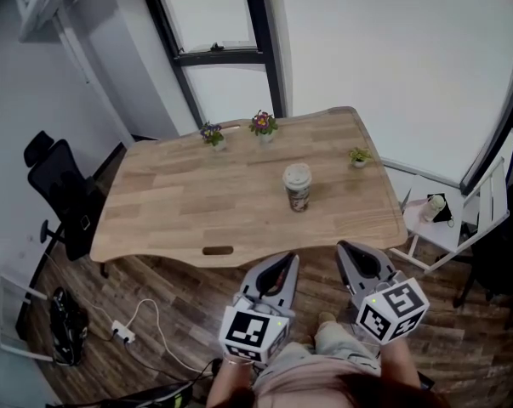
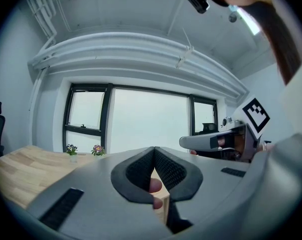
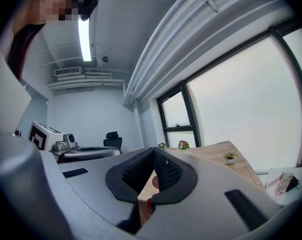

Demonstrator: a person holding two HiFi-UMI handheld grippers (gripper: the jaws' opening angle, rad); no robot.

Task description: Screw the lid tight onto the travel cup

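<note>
the plank wooden worktop [image 1: 196,202] is pale tan. the paper travel cup [image 1: 299,197] is mottled brown, its round lid [image 1: 297,175] white.

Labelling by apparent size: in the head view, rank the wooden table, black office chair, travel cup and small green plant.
Largest to smallest:
1. wooden table
2. black office chair
3. travel cup
4. small green plant
The gaps are clear; none look alike.

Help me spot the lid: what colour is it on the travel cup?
White lid atop the travel cup; clearest in the head view.
</note>
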